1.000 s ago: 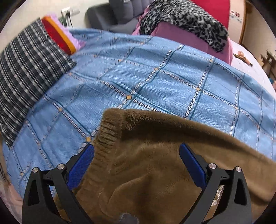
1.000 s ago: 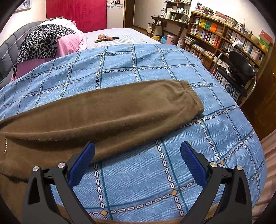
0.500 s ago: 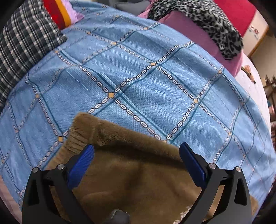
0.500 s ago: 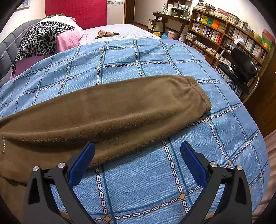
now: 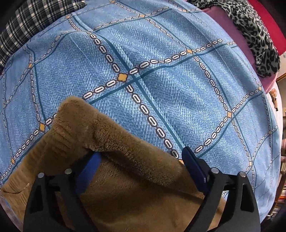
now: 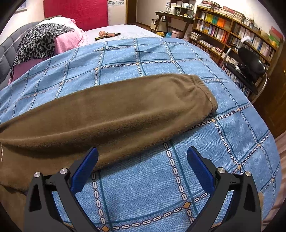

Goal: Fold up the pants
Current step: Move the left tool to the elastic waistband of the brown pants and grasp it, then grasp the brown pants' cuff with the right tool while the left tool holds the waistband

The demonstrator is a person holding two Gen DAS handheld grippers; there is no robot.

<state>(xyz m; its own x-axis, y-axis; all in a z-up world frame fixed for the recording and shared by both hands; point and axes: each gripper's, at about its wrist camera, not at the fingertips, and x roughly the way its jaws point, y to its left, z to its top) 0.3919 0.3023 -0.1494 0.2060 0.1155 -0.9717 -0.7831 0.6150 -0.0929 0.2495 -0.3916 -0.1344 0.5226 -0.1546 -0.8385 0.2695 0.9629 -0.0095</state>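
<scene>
Left wrist view, left to right: plaid pillow [image 5: 26,26] in the upper left corner, blue chain-check bedspread [image 5: 160,80] filling the middle, leopard-print cloth [image 5: 257,32] over a pink pillow [image 5: 237,35] at upper right. Brown fleece pants [image 5: 125,169] occupy the lower left and lower centre of the frame; the ribbed waistband corner [image 5: 71,114] stands raised, with a fold of fleece running diagonally down to the right. Left hand-held gripper [image 5: 141,160] is spread wide, fingers straddling that fold: left blue pad [image 5: 89,169] sits tucked under the lifted fabric, right pad [image 5: 193,166] at the fold's right end against the bedspread. Nothing pinched.

Right wrist view, left to right: leopard-print cloth [image 6: 35,44] and pink pillow [image 6: 68,41] upper left, red headboard [image 6: 76,12] above them. One pants leg [image 6: 116,116] lies flat across mid-frame, elastic cuff [image 6: 203,91] at its right end. Bookshelf [image 6: 232,30] and black office chair [image 6: 250,64] at upper right. Right hand-held gripper [image 6: 143,166] is released, wide apart over bare bedspread [image 6: 160,187] in the lower centre; left blue pad [image 6: 84,169] just beside the leg's near edge, contact unclear.
</scene>
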